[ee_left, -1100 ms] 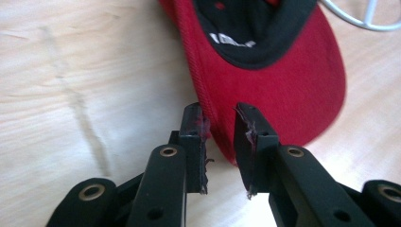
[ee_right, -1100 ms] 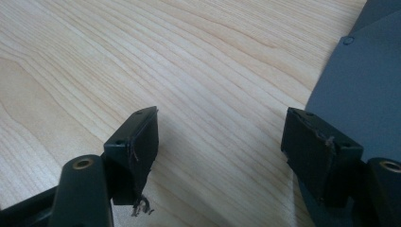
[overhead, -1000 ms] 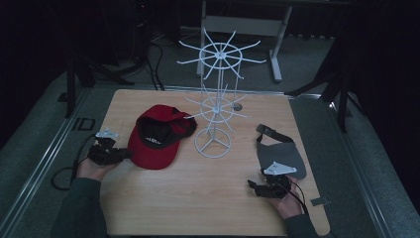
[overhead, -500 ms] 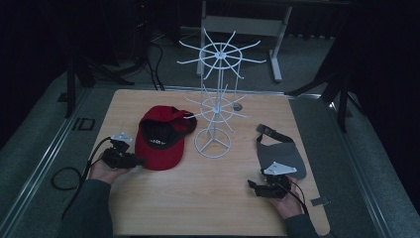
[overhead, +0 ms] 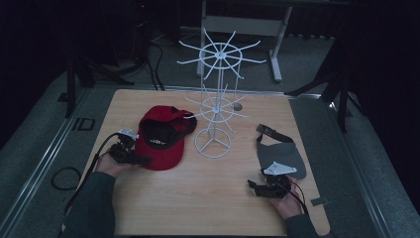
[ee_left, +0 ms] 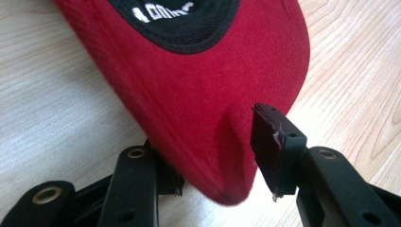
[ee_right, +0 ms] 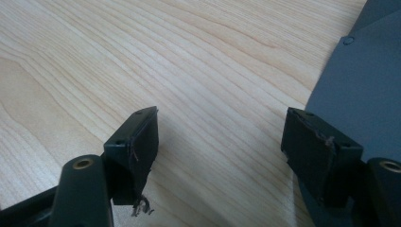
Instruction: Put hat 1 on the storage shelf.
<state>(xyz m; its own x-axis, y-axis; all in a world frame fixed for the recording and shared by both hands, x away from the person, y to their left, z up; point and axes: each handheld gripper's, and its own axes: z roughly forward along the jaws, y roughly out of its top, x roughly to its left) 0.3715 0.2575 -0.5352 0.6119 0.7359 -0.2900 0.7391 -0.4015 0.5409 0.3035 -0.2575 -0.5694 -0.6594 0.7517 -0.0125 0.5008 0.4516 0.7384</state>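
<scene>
The left gripper (overhead: 130,152) sits at the near-left part of the wooden table (overhead: 218,208), held in the person's left hand (overhead: 111,166), and its jaws have just been opening — they now stand wide with the brim of the red cap (overhead: 161,141) between them. In the left gripper view the brim's rounded edge (ee_left: 227,184) pokes down between the two black jaws; the left one lies under or against the brim's edge, while the right pad (ee_left: 267,146) stands just off the red cloth, which is dented beside it, so the brim is straddled rather than pinched. The cap lies upside down on the table with its black lining and white lettering facing up, its crown next to the base of the white wire rack (overhead: 214,144), which stands upright near the table's middle

The right gripper (overhead: 265,187) rests at the near-right part of the table in the person's right hand (overhead: 289,203) — its jaws are spread wide over bare wood with nothing between them. In the right gripper view the grey cap (ee_right: 359,80) lies flat just beside the right jaw; from above it lies at the table's right edge, well apart from the red one
</scene>
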